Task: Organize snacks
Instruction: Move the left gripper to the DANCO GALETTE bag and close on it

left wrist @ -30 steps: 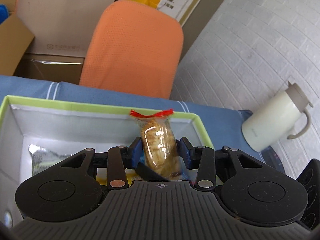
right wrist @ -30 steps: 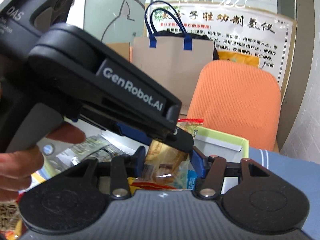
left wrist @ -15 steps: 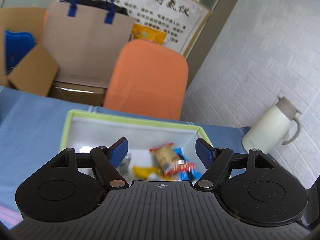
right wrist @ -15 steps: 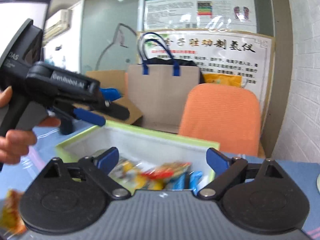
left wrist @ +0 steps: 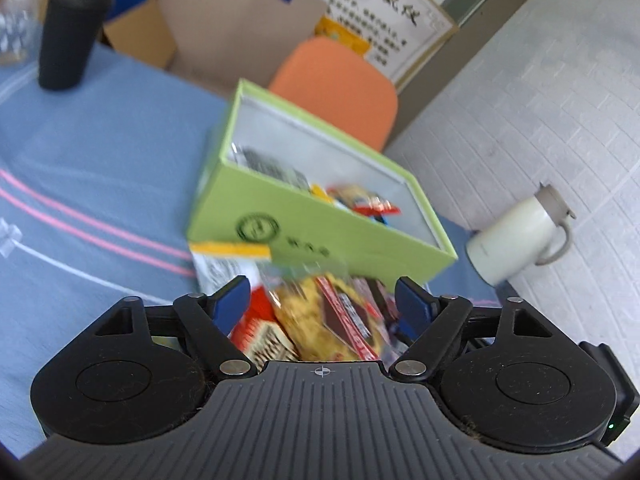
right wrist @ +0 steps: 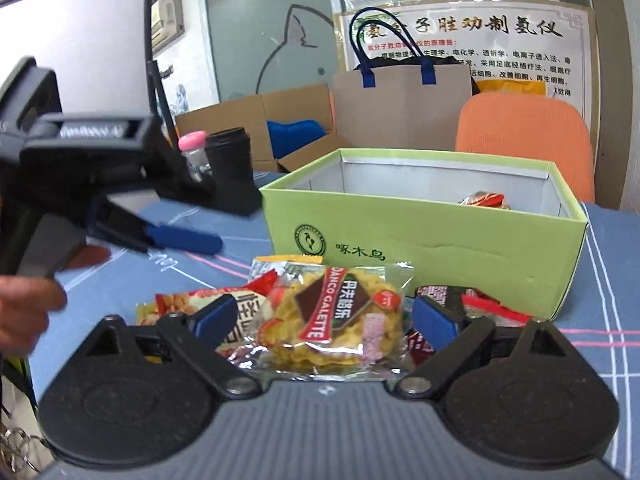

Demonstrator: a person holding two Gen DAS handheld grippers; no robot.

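Note:
A light green box [left wrist: 320, 232] [right wrist: 440, 248] stands on the blue tablecloth with several snack packets [left wrist: 360, 200] inside. A pile of loose snacks lies in front of it, topped by a yellow galette packet [right wrist: 340, 316] [left wrist: 316, 316]. My left gripper [left wrist: 324, 300] is open and empty above the pile; it also shows in the right wrist view [right wrist: 188, 236], at the left above the cloth. My right gripper [right wrist: 326, 320] is open, with its blue pads on either side of the galette packet and not touching it.
A black tumbler [left wrist: 72, 32] [right wrist: 232, 168] and a pink-capped bottle [right wrist: 194, 152] stand at the table's far left. A white thermos jug [left wrist: 516, 236] stands right of the box. An orange chair [right wrist: 524, 136], a paper bag [right wrist: 400, 100] and cardboard boxes are behind the table.
Both grippers let go of their snack packets into the box, opened, then drew back from the box and came down over the pile in front of it.

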